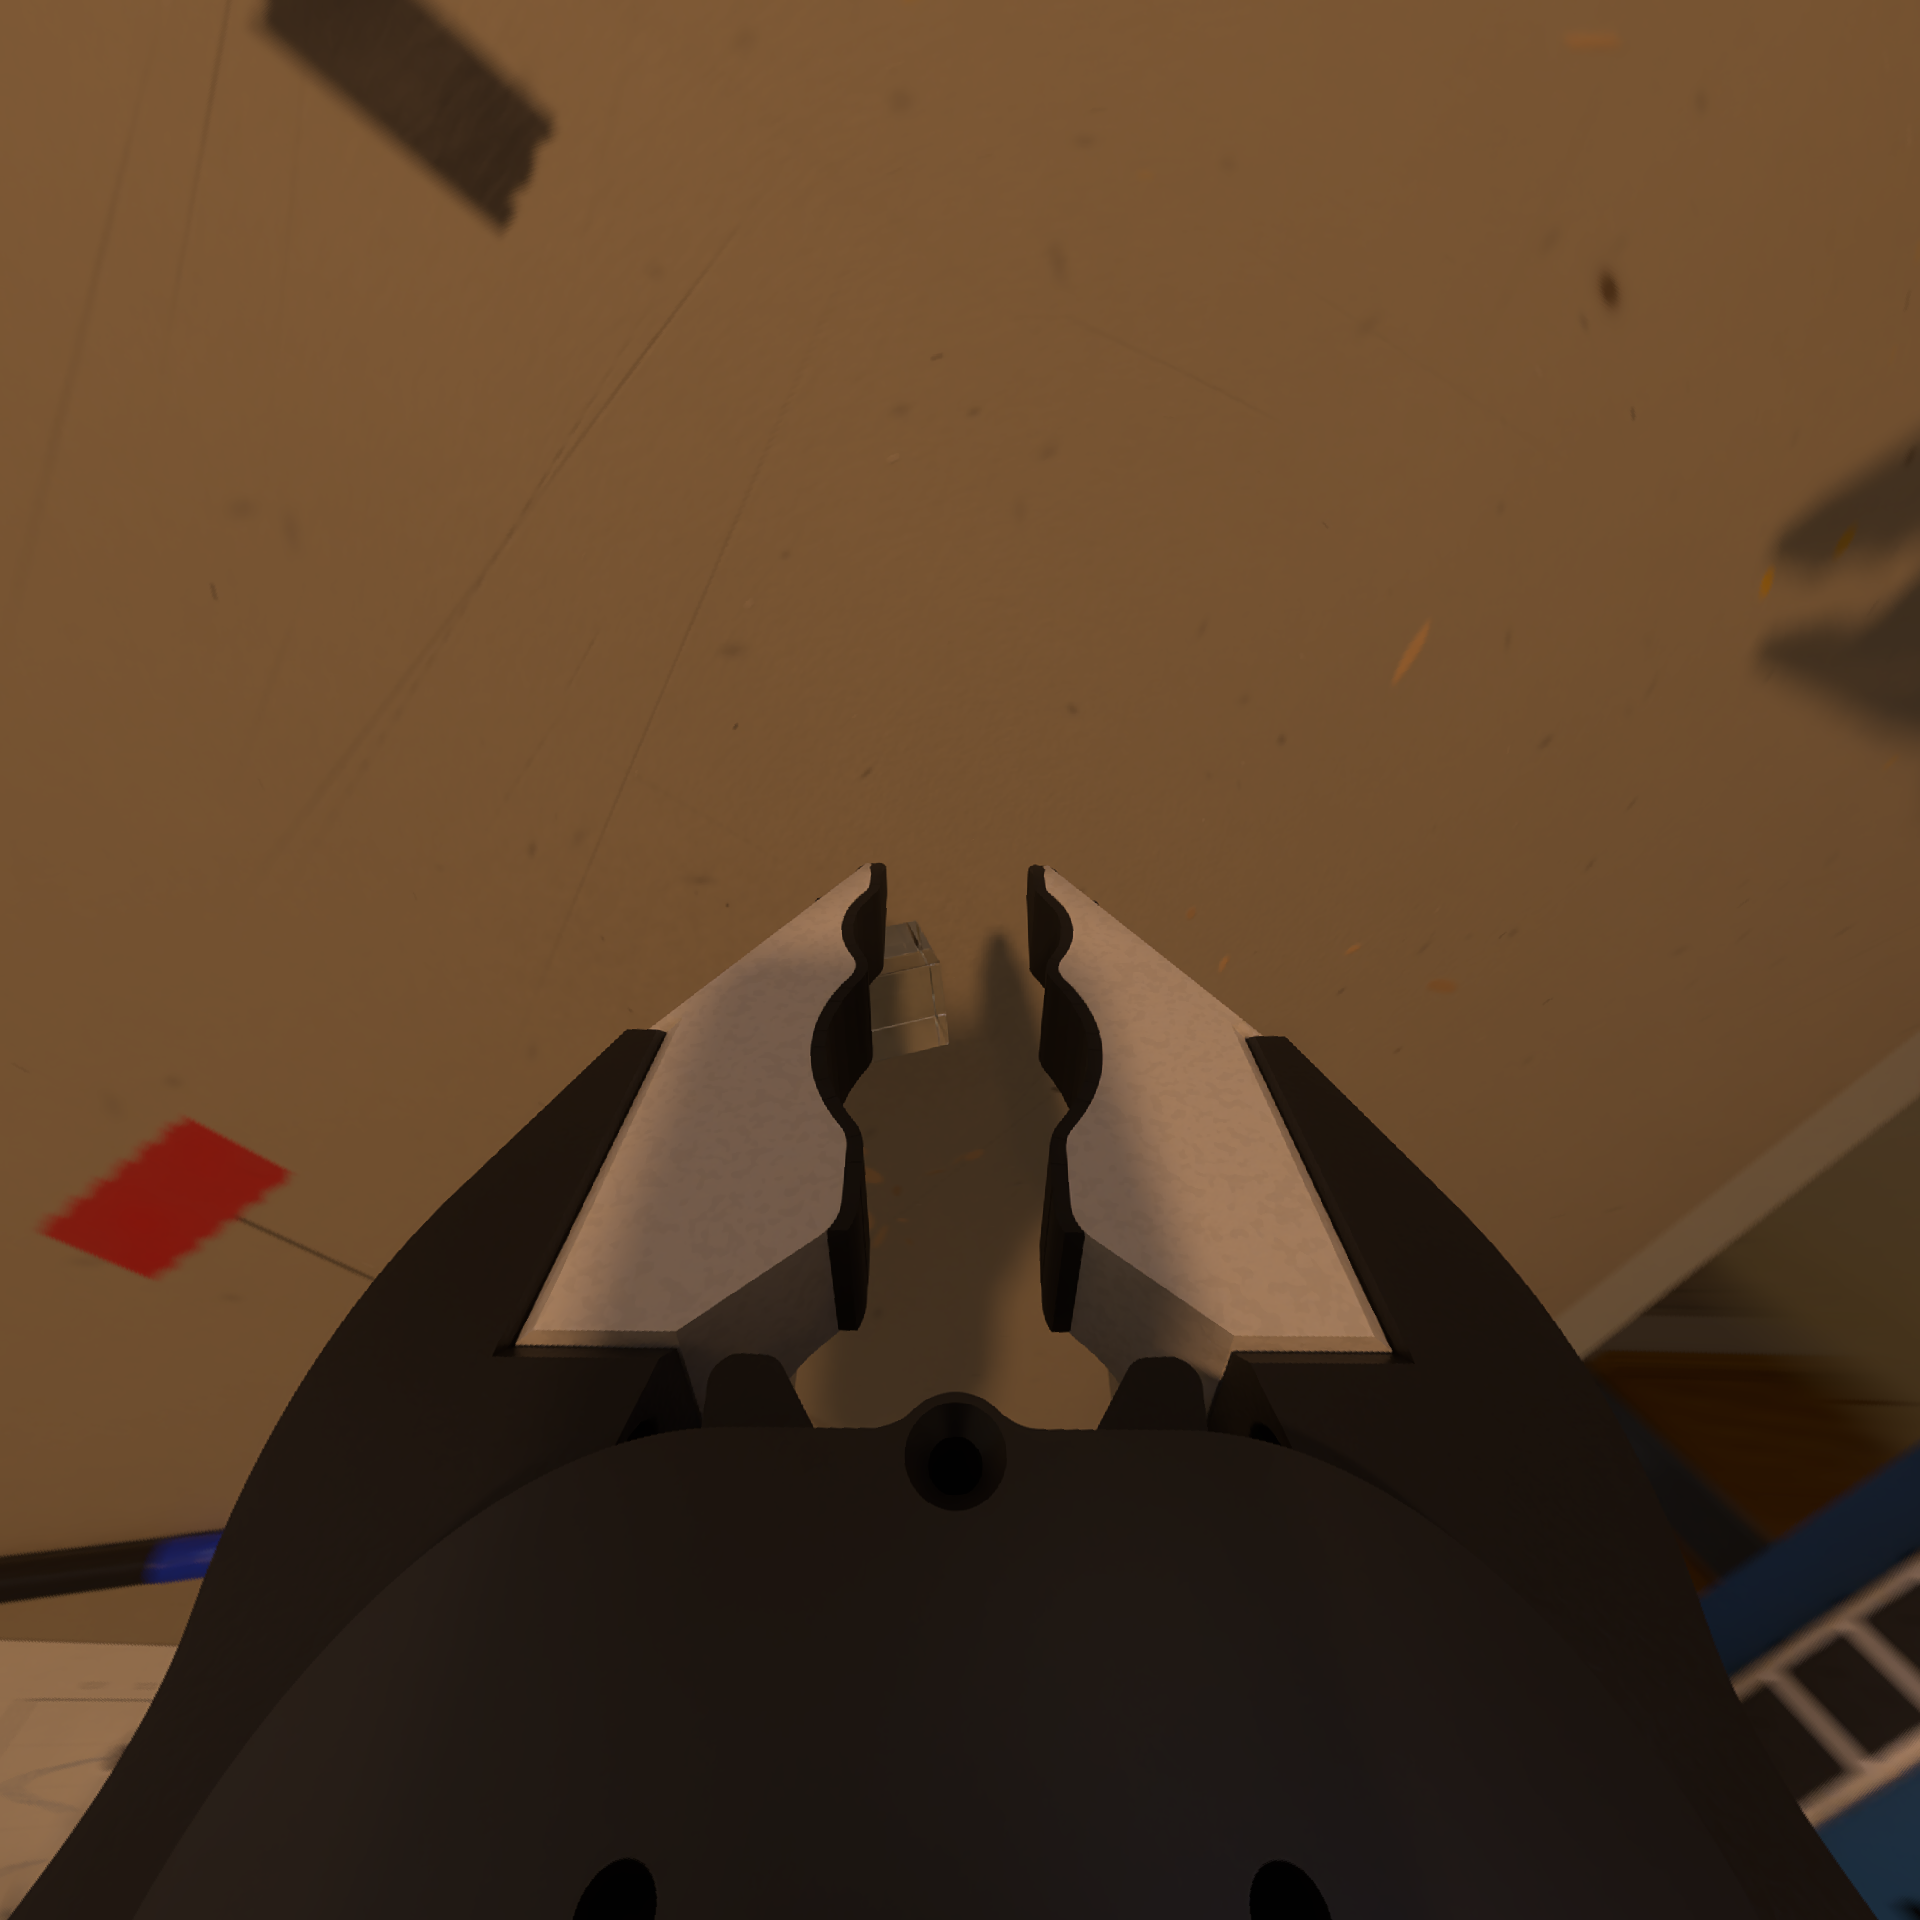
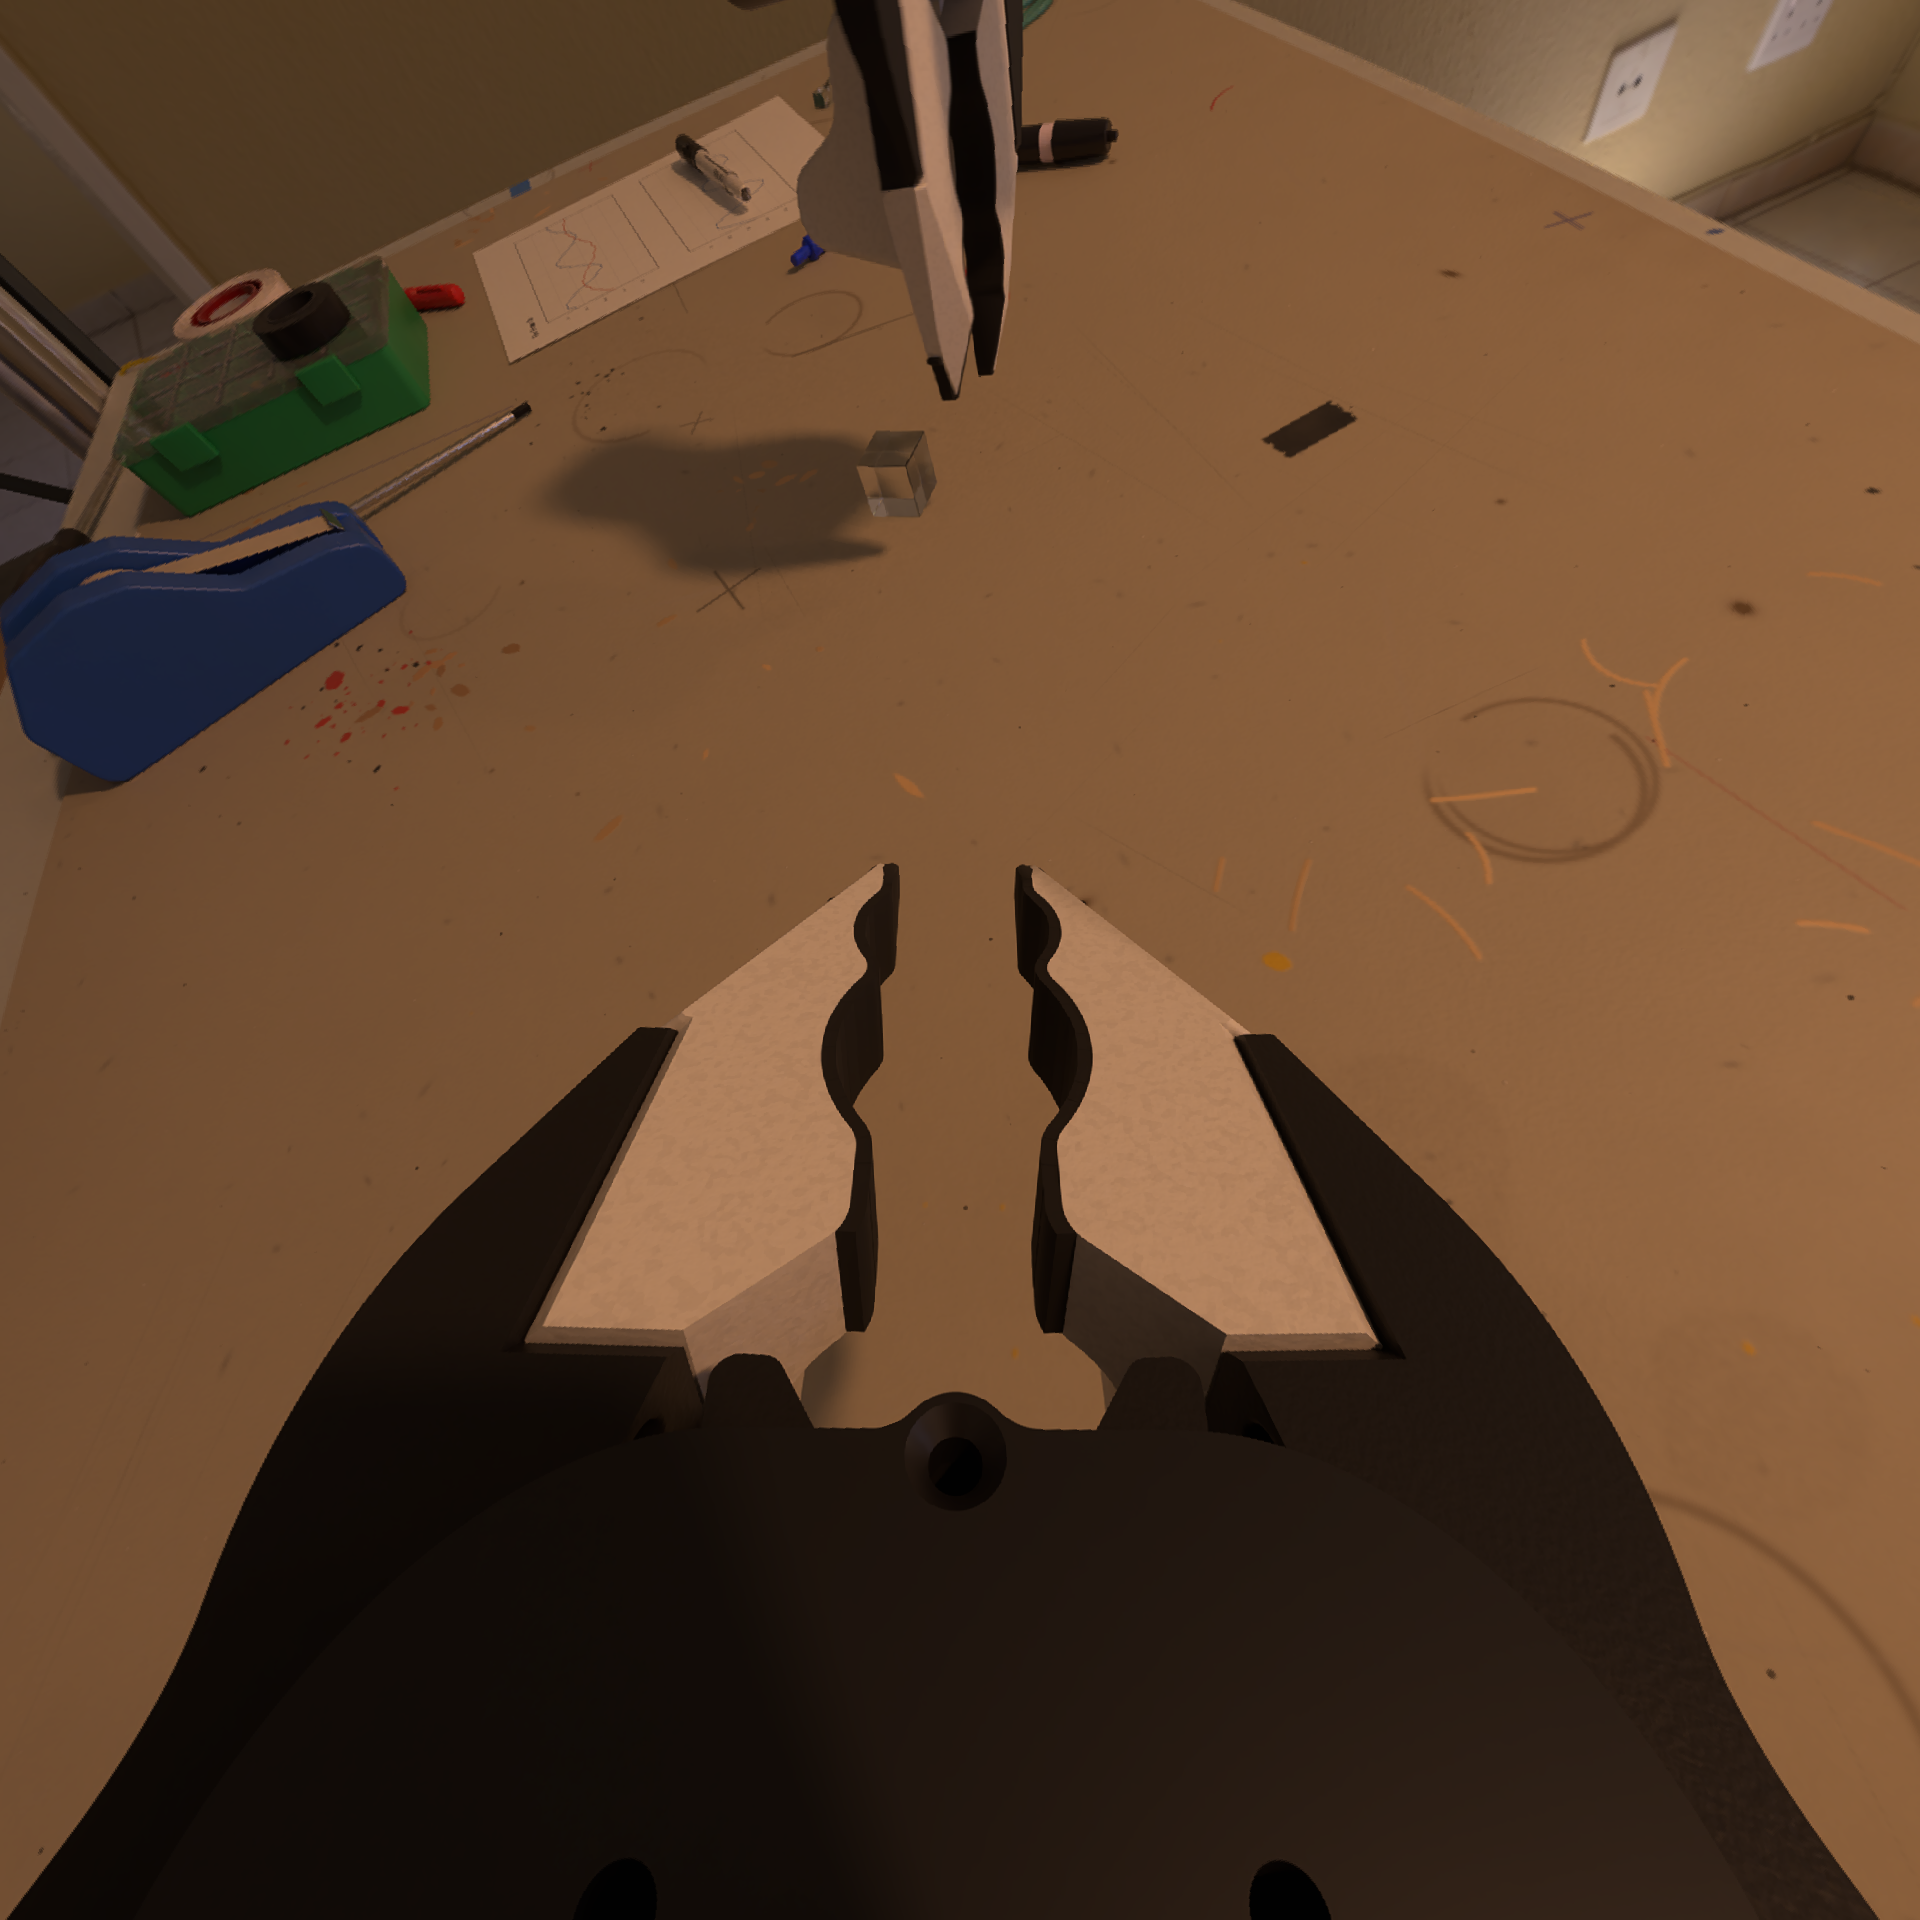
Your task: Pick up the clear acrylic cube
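Note:
The clear acrylic cube point(image 2: 898, 474) stands on the brown table. In the left wrist view the cube point(image 1: 912, 989) shows between my fingers, close to the left finger and partly hidden by it. My left gripper point(image 1: 956, 878) is open and points down over the cube. In the right wrist view the left gripper point(image 2: 964, 379) hangs a little above the cube, fingertips apart from it. My right gripper point(image 2: 956, 878) is open and empty, well short of the cube and low over the table.
A blue tape dispenser point(image 2: 197, 623) and a green box point(image 2: 301, 400) with tape rolls on it stand at the left. A sheet of paper point(image 2: 644, 223) with a marker lies beyond. A black tape strip point(image 2: 1307, 426) is right of the cube. A red patch point(image 1: 166, 1195) lies left.

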Controlling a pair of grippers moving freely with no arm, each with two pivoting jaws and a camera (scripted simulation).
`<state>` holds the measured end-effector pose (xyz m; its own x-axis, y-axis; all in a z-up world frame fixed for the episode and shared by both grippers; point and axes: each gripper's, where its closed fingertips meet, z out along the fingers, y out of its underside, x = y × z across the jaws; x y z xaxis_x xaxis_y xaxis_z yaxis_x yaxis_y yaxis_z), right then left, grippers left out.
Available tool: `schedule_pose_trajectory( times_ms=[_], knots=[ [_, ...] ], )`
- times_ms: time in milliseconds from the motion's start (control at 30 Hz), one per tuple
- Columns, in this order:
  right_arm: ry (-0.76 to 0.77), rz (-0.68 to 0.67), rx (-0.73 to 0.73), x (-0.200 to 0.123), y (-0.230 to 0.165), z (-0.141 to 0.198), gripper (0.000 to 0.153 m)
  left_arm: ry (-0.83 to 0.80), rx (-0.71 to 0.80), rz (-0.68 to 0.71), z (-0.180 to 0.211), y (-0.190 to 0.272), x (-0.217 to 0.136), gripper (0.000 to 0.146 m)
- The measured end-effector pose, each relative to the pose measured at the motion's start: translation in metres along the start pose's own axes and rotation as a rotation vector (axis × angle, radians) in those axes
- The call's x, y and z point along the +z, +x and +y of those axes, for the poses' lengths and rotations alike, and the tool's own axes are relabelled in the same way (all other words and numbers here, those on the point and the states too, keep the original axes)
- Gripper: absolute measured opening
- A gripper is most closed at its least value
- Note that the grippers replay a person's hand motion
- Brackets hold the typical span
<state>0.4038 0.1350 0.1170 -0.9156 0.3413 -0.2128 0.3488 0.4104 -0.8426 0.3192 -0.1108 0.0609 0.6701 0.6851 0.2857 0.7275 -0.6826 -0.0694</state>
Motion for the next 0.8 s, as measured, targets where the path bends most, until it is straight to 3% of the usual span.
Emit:
schedule_pose_trajectory(
  times_ms=[67,133,233,300,433,600,800],
  knots=[
    [0.006,0.006,-0.004,-0.002,0.001,-0.001,0.022,0.009,0.119,-0.080,-0.003,0.002,-0.005,0.027],
    [0.016,0.005,-0.004,-0.004,0.001,-0.002,0.022,0.032,0.214,-0.313,-0.012,-0.013,-0.018,0.024],
    [0.026,0.004,-0.005,-0.006,0.002,-0.003,0.022,0.160,0.297,-0.534,-0.024,-0.019,-0.050,0.006],
    [0.026,0.003,-0.004,-0.008,0.002,-0.003,0.022,0.256,0.298,-0.531,-0.028,-0.012,-0.067,0.006],
    [0.038,0.005,-0.004,-0.011,0.002,-0.006,0.022,0.454,0.277,-0.578,-0.033,-0.011,-0.105,0.024],
    [0.043,0.019,-0.023,-0.014,0.001,-0.011,0.022,0.782,0.286,-0.522,-0.033,0.000,-0.151,0.023],
    [0.057,0.017,-0.011,-0.015,0.002,-0.012,0.022,1.097,0.298,-0.422,-0.019,0.014,-0.171,0.023]
  ],
)
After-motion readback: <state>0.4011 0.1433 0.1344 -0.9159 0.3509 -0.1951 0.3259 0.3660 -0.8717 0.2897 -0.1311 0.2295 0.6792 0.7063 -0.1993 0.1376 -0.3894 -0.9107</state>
